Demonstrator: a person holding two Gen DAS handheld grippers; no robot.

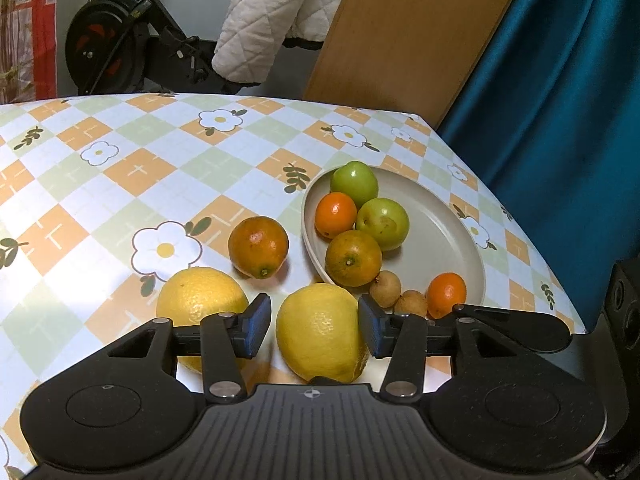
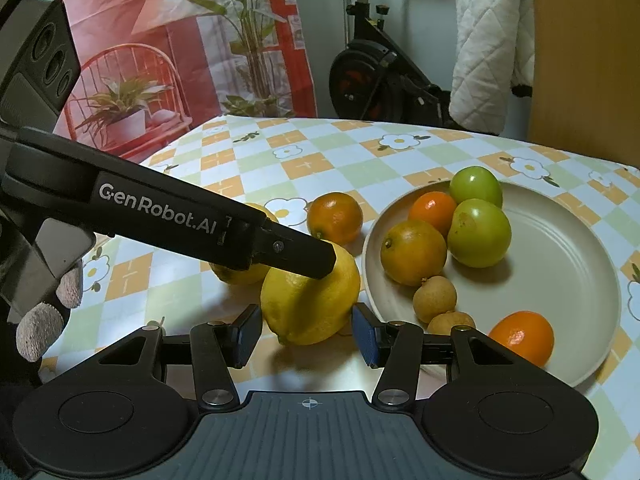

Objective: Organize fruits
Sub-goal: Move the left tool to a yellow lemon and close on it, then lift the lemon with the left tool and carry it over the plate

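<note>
A beige plate holds two green fruits, oranges and two small brown longans. Two yellow lemons lie on the table beside it. My left gripper is open around the nearer lemon; its right finger touches the fruit, the left stands apart. My right gripper is open just in front of the same lemon, empty. The left gripper's finger lies over the lemon's top in the right wrist view. A second lemon and a loose orange sit on the table.
The table has a checked flower-pattern cloth; its right edge runs close past the plate. Behind stand an exercise bike, a wooden panel and a blue curtain.
</note>
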